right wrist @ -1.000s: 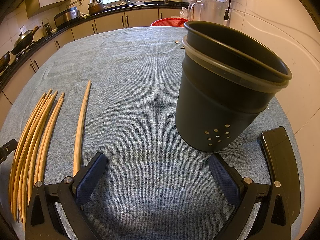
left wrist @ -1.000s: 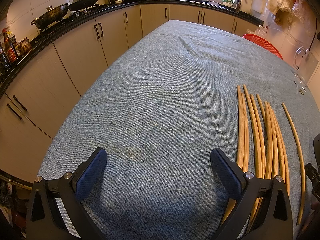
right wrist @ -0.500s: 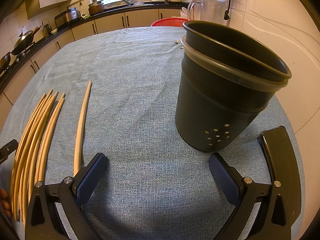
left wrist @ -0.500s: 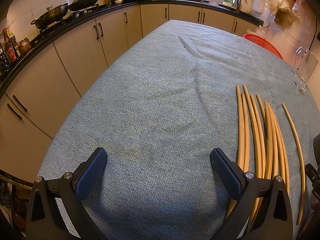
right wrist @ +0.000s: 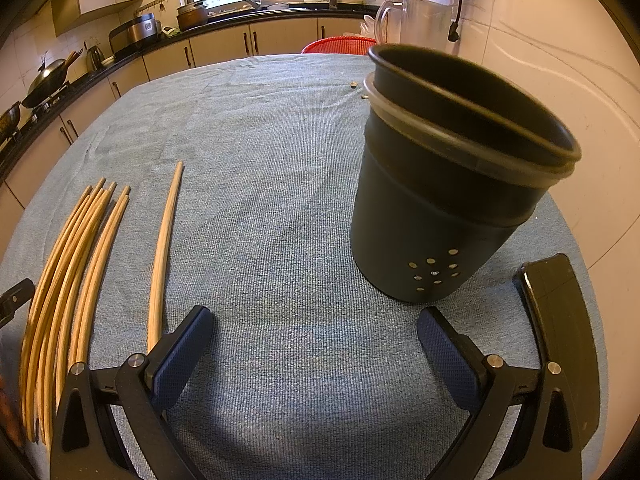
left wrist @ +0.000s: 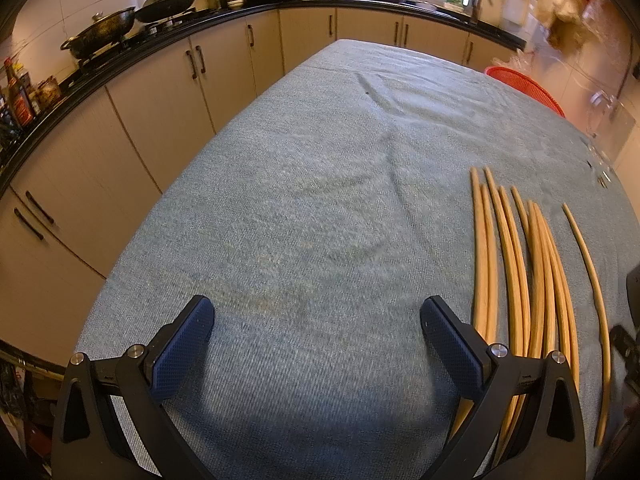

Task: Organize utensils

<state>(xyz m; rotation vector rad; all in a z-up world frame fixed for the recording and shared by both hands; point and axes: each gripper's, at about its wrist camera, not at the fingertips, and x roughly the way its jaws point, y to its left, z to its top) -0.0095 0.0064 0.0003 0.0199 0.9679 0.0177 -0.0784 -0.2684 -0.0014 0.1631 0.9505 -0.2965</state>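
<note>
Several wooden chopsticks [left wrist: 516, 264] lie side by side on the blue-grey tablecloth [left wrist: 312, 208], with one single chopstick [left wrist: 592, 276] apart to their right. My left gripper [left wrist: 316, 340] hovers open just left of the bundle, nothing between its blue pads. In the right wrist view the same bundle [right wrist: 76, 264] lies at the left and the single chopstick [right wrist: 164, 252] runs beside my left finger. A dark utensil holder [right wrist: 444, 184] with drain holes stands upright ahead to the right. My right gripper [right wrist: 316, 340] is open and holds nothing.
A black flat object [right wrist: 560, 320] lies on the cloth right of my right gripper. A red basket [right wrist: 340, 45] and a clear jug [right wrist: 416, 20] stand at the table's far end. Kitchen cabinets [left wrist: 160, 92] and a counter with woks run along the left.
Both views have shifted slightly and the left wrist view is a little blurred at the right edge. Chopsticks and holder lie where they were. Both grippers stay open.
</note>
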